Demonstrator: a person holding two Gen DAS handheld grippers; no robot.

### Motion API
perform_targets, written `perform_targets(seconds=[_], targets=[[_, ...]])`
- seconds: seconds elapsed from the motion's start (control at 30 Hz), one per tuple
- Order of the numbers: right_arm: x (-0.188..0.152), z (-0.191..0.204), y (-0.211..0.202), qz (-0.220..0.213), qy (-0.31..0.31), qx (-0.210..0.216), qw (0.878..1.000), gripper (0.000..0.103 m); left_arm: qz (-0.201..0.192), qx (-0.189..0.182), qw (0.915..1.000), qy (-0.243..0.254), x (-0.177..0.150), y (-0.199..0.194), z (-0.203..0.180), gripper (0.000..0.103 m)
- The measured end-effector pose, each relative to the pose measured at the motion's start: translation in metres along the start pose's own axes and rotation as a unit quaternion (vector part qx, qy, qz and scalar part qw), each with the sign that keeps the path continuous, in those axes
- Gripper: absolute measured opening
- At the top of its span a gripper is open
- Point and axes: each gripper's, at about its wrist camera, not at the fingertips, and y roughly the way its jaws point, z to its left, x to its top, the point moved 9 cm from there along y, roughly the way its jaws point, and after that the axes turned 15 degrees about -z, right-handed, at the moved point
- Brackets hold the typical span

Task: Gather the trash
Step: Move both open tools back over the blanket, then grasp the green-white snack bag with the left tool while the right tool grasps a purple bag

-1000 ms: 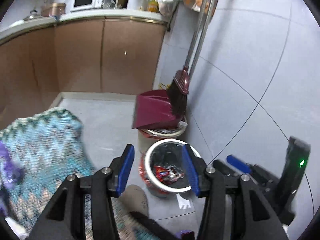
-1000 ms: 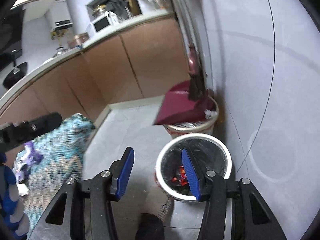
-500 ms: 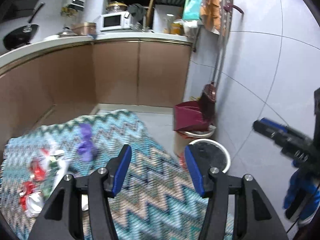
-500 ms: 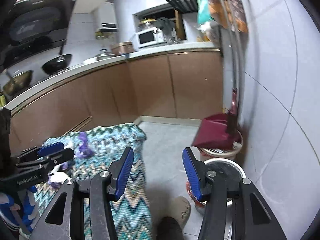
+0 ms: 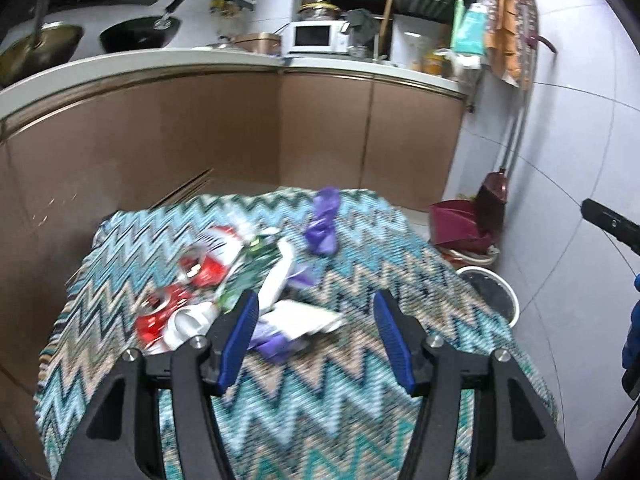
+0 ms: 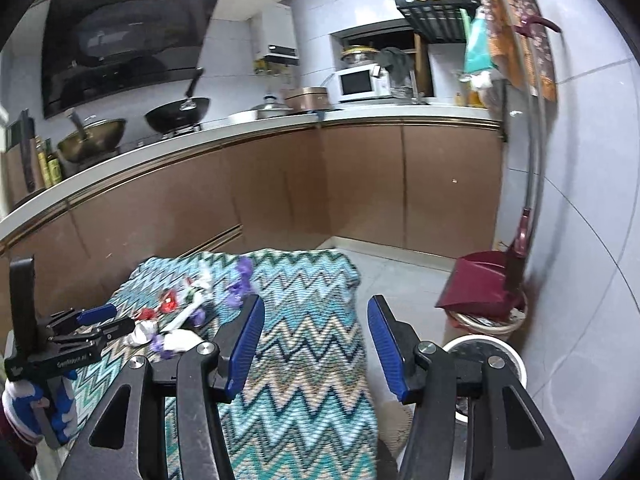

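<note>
Centre-left of the left wrist view: trash pile (image 5: 224, 280) on the zigzag cloth (image 5: 320, 400), made up of crushed red cans (image 5: 160, 314), white wrappers and a purple bag (image 5: 322, 222) toward the upper centre. Left gripper (image 5: 312, 342) has spread wider just now, nothing between its jaws, blue pads hanging short of the pile. Right gripper (image 6: 312, 350) is spread and empty too, lower centre of its own view, above the cloth's near half. White-rimmed bin (image 6: 486, 354) sits lower right on the floor, contents unclear. Judgement: most litter remains uncollected; next grab not yet made.
</note>
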Motion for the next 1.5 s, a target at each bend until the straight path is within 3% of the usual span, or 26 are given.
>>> perform_targets(seconds=[0.23, 0.73, 0.9, 1.23, 1.5], targets=[[-0.016, 0.018, 0.018, 0.023, -0.005, 0.03, 0.999, 0.051, 0.038, 0.017, 0.9991, 0.005, -0.017, 0.012, 0.035, 0.058], [-0.063, 0.023, 0.115, 0.096, 0.002, 0.077, 0.992, 0.051, 0.148, 0.017, 0.9847, 0.09, -0.046, 0.128, 0.04, 0.057], [-0.076, 0.037, 0.147, 0.118, -0.005, 0.103, 0.988, 0.051, 0.174, 0.035, 0.9795, 0.095, -0.052, 0.154, 0.049, 0.038], [-0.099, 0.075, 0.214, 0.165, -0.02, 0.15, 0.975, 0.051, 0.156, 0.02, 0.9853, 0.068, -0.043, 0.16, 0.062, 0.03], [-0.11, 0.096, 0.267, 0.184, -0.009, 0.16, 0.97, 0.051, 0.109, 0.01, 0.9932, 0.039, -0.022, 0.151, 0.075, 0.018]])
